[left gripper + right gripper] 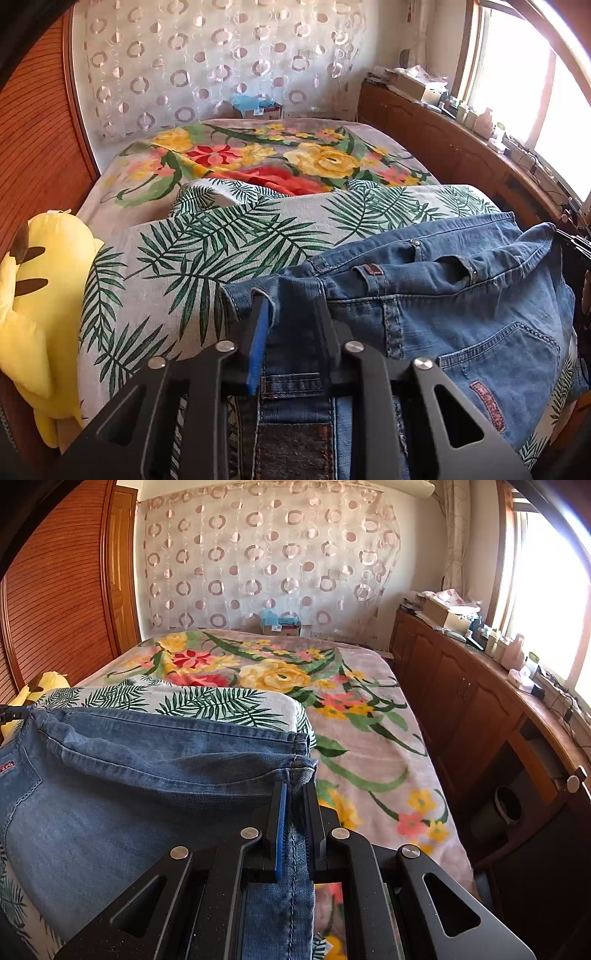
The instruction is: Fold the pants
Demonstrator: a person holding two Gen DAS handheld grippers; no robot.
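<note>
Blue denim pants (461, 295) lie spread on a folded white cover printed with green palm fronds (207, 251), which sits on the bed. Waistband edge, belt loops and rivets face the far wall in the left wrist view; a stitched back pocket and a reddish patch show nearer the lens.

Left hand-held gripper (291, 299): black frame, one blue-faced finger (258, 343). Jaws drawn close with a fold of denim at the pants' left corner between them; fabric bunches up at the tips, so it reads as clenched on the cloth.

Right hand-held gripper (293, 794): same build, blue pad on its left finger (281, 830). Jaws nearly together, clamped on the side seam at the pants' right corner (299, 764); the seam runs straight down between the fingers.

Under the palm-frond cover, a pinkish blanket with large yellow and red flowers (369, 716) covers the rest of the bed. A yellow plush toy with dark markings (40, 295) lies against the cover's left edge. Slatted wooden wardrobe doors (55, 602) stand to the left. Sheer curtain with ring pattern (266, 561) hangs on the far wall. A long wooden cabinet (461, 686) runs under the bright window (546, 590) on the right, its top cluttered with boxes and small items.
</note>
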